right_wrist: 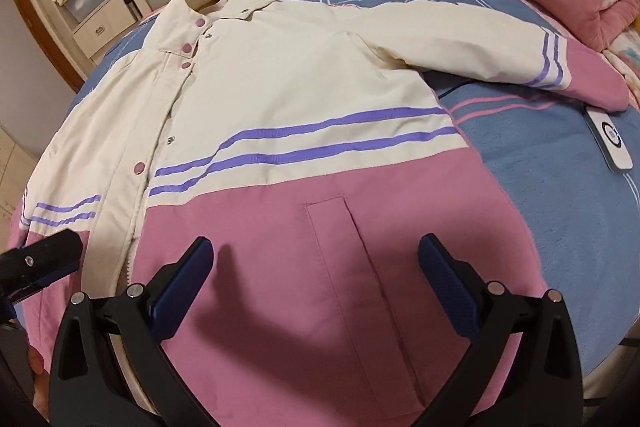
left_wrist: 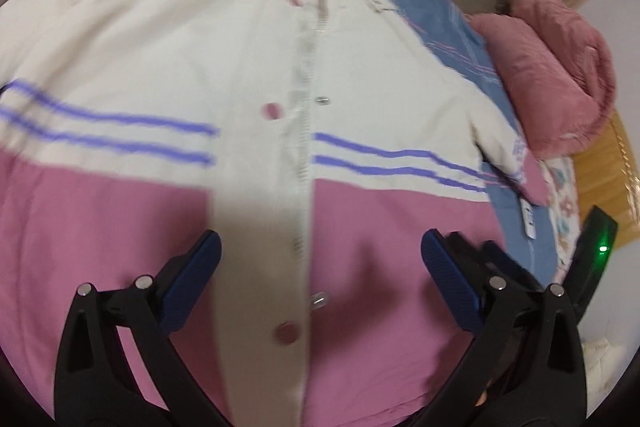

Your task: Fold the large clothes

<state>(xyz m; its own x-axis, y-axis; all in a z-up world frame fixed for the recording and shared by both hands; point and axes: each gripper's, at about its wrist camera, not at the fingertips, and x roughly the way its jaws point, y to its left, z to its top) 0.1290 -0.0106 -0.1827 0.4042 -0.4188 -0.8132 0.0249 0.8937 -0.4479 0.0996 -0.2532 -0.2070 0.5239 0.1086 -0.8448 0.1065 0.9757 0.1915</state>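
A: Where is the garment noted?

B: The jacket (right_wrist: 288,99) is laid face up and spread flat on the bed (right_wrist: 540,131), collar toward 12 o'clock, pink hem toward 6. One sleeve (right_wrist: 500,43) is stretched out toward 2 o'clock in the right wrist view. No fold is seen in it yet.

A: State of each tool?

B: The right tool (right_wrist: 316,267) is held wide open over the pink lower panel, beside the pocket slit (right_wrist: 356,267); nothing is gripped. The left tool (left_wrist: 320,259) is likewise spread wide, astride the snap placket (left_wrist: 300,187) near the hem, and nothing is held. Contact with the cloth cannot be told.

A: Step in hand?

B: The opening one, it is judged: the jacket is arranged, folding not yet begun.

A: Next move?

B: Probably a sleeve or side edge is to be pinched and carried across the front. The padded fabric looks thick, so a deep bite is called for. A white device (right_wrist: 610,139) at 3 o'clock is to be avoided.
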